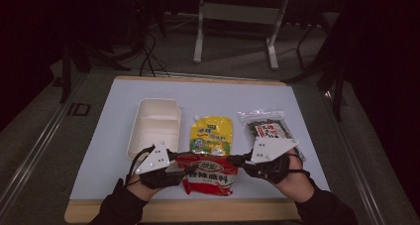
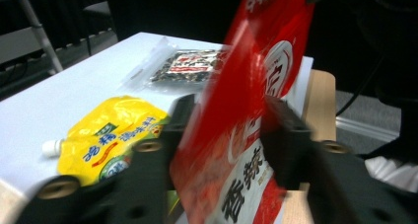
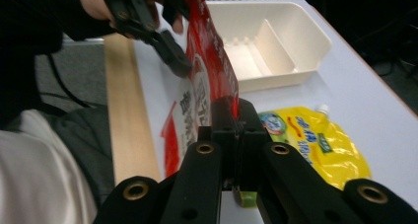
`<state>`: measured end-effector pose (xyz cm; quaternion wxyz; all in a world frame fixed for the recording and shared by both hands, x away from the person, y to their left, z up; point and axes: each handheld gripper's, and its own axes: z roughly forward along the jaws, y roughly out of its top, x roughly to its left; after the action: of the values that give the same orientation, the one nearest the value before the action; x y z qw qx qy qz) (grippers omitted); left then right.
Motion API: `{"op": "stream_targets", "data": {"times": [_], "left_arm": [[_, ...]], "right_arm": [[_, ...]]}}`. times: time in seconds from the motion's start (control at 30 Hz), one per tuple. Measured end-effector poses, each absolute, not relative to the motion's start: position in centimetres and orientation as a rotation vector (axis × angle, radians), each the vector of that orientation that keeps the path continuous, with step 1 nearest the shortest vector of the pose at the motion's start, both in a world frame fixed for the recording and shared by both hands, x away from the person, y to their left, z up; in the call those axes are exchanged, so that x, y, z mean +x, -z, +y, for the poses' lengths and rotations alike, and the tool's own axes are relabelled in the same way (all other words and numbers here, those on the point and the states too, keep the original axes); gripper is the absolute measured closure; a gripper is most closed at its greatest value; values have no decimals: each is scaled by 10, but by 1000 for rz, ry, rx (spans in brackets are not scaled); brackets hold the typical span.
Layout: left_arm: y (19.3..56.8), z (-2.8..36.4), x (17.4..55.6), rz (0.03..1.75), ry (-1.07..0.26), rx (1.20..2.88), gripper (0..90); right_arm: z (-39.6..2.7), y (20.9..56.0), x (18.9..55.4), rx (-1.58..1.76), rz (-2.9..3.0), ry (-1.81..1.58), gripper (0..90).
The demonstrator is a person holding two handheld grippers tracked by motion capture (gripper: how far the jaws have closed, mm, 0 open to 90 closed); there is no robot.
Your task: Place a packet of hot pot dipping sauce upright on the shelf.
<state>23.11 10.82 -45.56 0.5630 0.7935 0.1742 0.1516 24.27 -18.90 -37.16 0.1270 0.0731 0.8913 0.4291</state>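
- Both tongs grip one red pouch (image 1: 208,174): right tongs (image 3: 231,116) pinched tight on its edge, left tongs (image 2: 227,130) around it.
- Beyond the tongs lies a yellow pouch (image 1: 212,135).

Low in the frame we see the left gripper (image 2: 224,130), its two black jaws rising on either side of a red packet (image 2: 246,110) printed with white characters. The packet stands tilted and blurred between them, with both jaws close against its faces. At lower left a yellow spouted pouch (image 2: 106,137) lies on the white table (image 2: 59,93). In the upper middle, farther back, a clear bag with dark contents (image 2: 190,66) lies flat.
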Motion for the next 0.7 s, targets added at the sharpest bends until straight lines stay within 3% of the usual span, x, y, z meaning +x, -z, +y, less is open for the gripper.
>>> {"op": "stream_targets", "data": {"times": [0.07, 0.13, 0.2, 0.33, 0.43, 0.53, 0.7], "left_arm": [[454, 107, 231, 394, -346, 1873, 751], [453, 106, 231, 378, -341, 1881, 879], [449, 104, 232, 352, -291, 1883, 900], [438, 103, 234, 328, -271, 1885, 900], [431, 100, 234, 312, -273, 1883, 900], [426, 95, 234, 303, -277, 1877, 900], [425, 94, 234, 314, -285, 1856, 900]], "right_arm": [[-189, 371, 242, 212, 2586, -1245, 894], [-189, 371, 242, 213, 2585, -1250, 895], [-193, 368, 242, 221, 2572, -1261, 894], [-199, 365, 242, 217, 2540, -1294, 866], [-204, 367, 248, 252, 2544, -1353, 727], [-203, 375, 251, 254, 2567, -1348, 650], [-202, 380, 253, 235, 2564, -1365, 707]]}}
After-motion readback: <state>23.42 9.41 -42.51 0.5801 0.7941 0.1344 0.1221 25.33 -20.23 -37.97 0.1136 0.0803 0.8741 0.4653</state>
